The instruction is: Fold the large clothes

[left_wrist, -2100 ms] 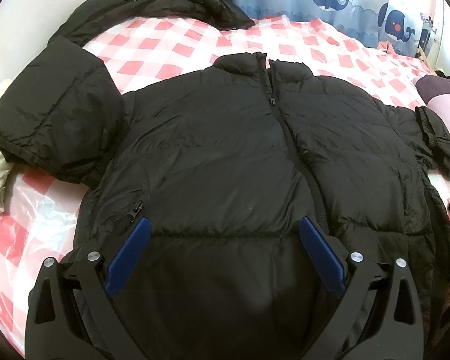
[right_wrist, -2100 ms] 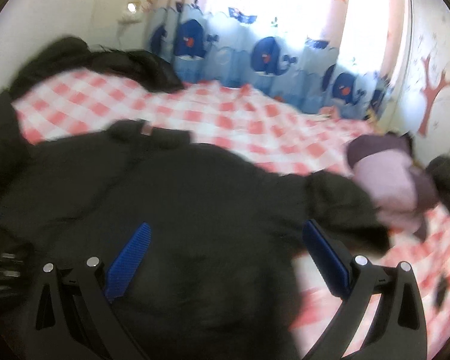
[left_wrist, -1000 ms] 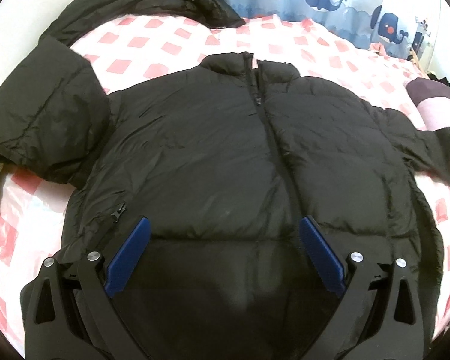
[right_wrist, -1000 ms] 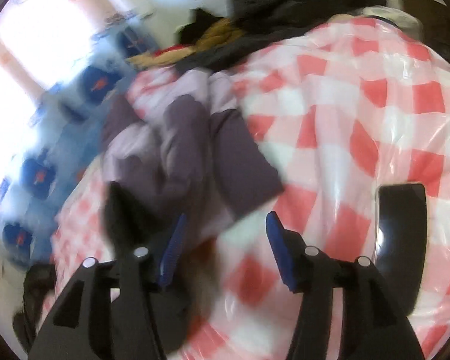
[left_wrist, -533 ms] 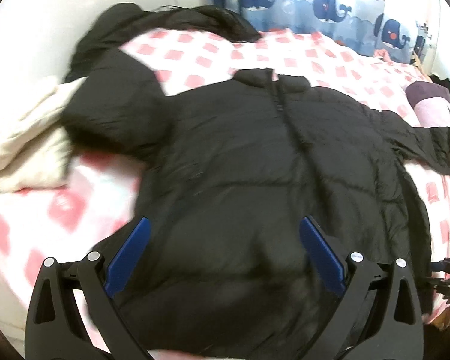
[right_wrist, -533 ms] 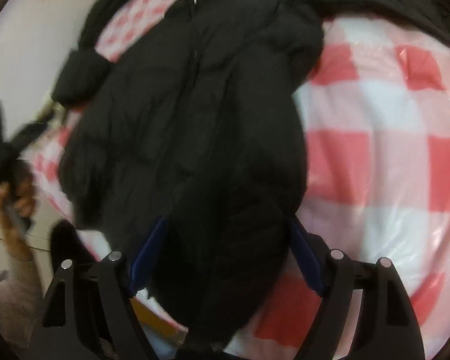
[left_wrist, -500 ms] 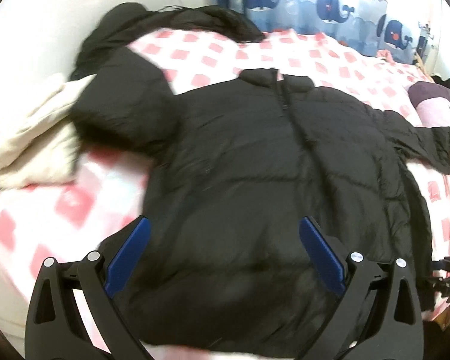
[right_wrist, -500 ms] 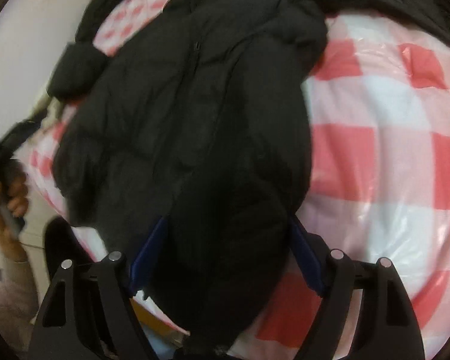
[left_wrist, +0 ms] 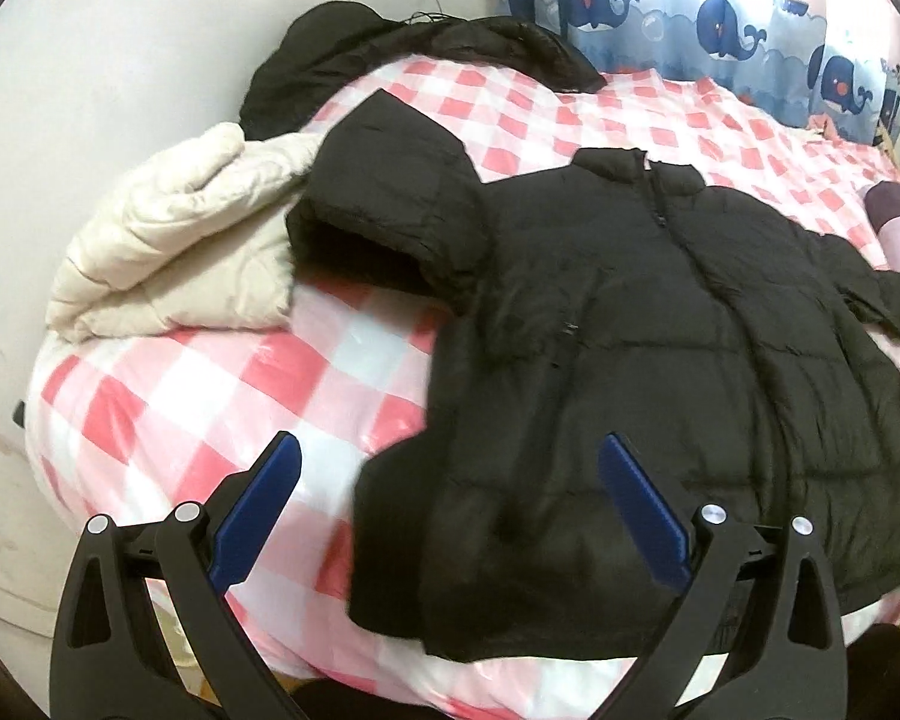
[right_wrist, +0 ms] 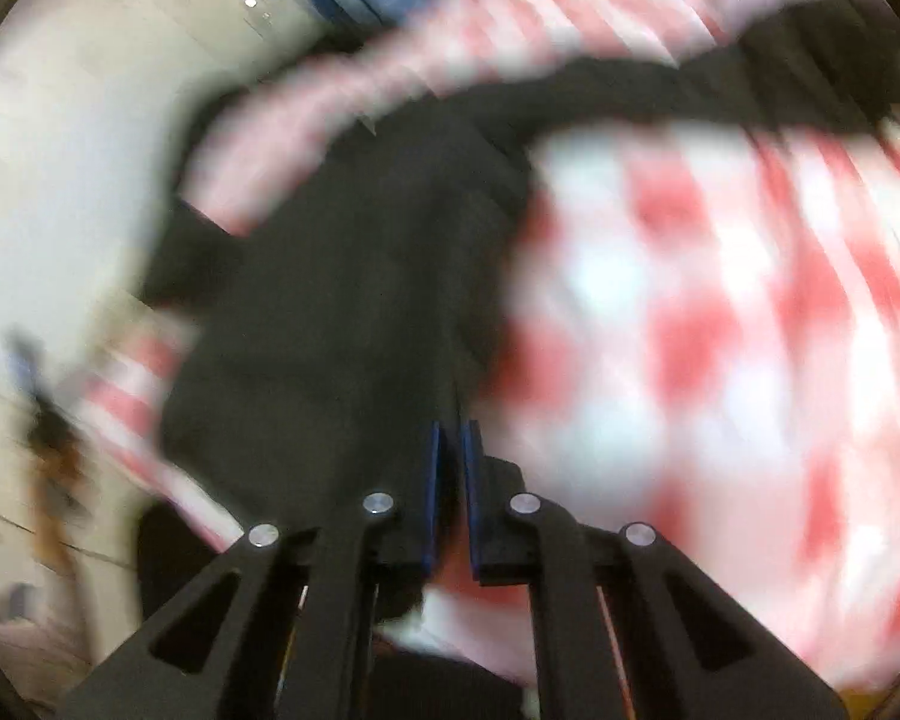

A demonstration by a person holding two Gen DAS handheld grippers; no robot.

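Black jacket point(left_wrist: 660, 348) spread flat across the bed point(left_wrist: 210, 396), hem at near edge. Left tool point(left_wrist: 447, 510) wide, empty, above. Right tool point(right_wrist: 450, 456) clamped on hem fabric.

Black jacket point(left_wrist: 660, 324): quilted puffy cloth, matt. Cream jacket point(left_wrist: 180, 240): quilted cloth, soft sheen. Bed cover point(left_wrist: 210, 396): pink-white check, glossy, plastic-like film. Left gripper point(left_wrist: 447, 504): matt black plastic, blue ribbed pads, shiny metal pins. Whale curtain point(left_wrist: 720, 24): printed cloth.
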